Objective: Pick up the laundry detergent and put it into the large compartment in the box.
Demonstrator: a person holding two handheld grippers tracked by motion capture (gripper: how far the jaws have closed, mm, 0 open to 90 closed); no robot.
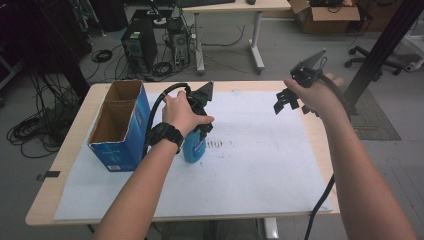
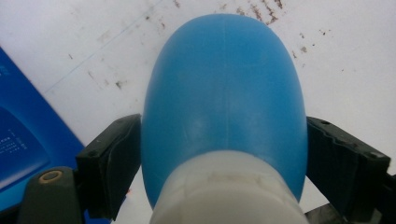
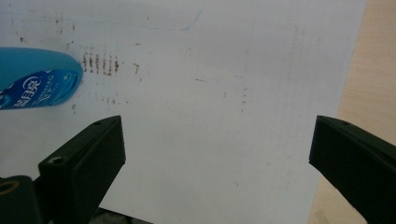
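A blue plastic bottle (image 1: 194, 145) with a white cap end stands on the white paper sheet (image 1: 260, 165), just right of the blue carton. My left gripper (image 1: 202, 120) is shut on the blue bottle (image 2: 224, 93) near its top, one black jaw pressed against each side. In the right gripper view the blue bottle (image 3: 37, 84) shows a printed label at the far left. My right gripper (image 1: 287, 100) hangs in the air over the table's right part, open, with nothing between its jaws (image 3: 215, 154).
An open blue cardboard carton (image 1: 120, 125) stands on the table's left side; its side (image 2: 23, 135) is close to my left jaw. The wooden table edge (image 3: 373, 70) runs at the right. Computer towers (image 1: 140, 47), cables and another desk stand beyond the table.
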